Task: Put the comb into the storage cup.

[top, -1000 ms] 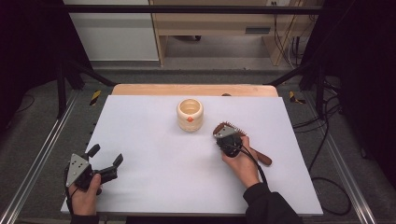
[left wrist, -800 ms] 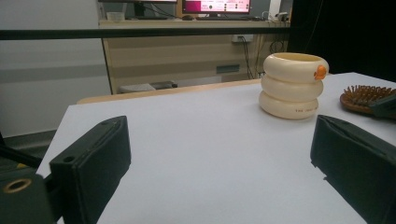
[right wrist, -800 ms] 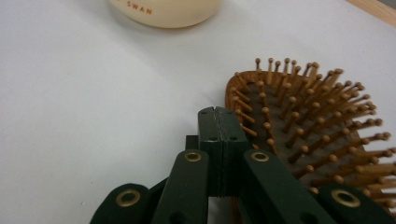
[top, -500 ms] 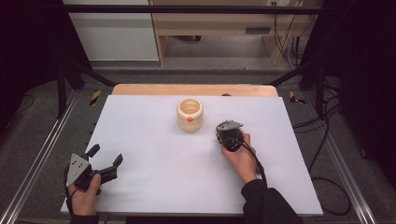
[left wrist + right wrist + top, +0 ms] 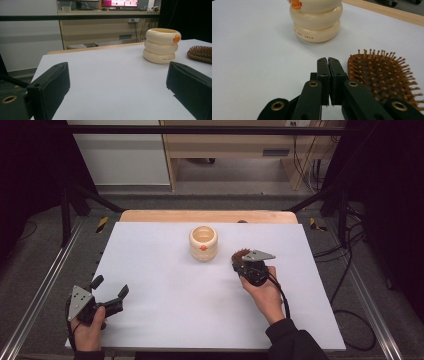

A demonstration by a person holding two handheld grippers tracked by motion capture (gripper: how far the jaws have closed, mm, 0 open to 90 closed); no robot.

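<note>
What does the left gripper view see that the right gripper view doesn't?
The left gripper view alone has the left gripper with jaws wide open, a monitor on a far desk, and the cup's open rim. The right gripper view alone has the right gripper with jaws pressed together, holding nothing. Both share the cream ringed cup, the brush with its bristles up, and the white table.
</note>
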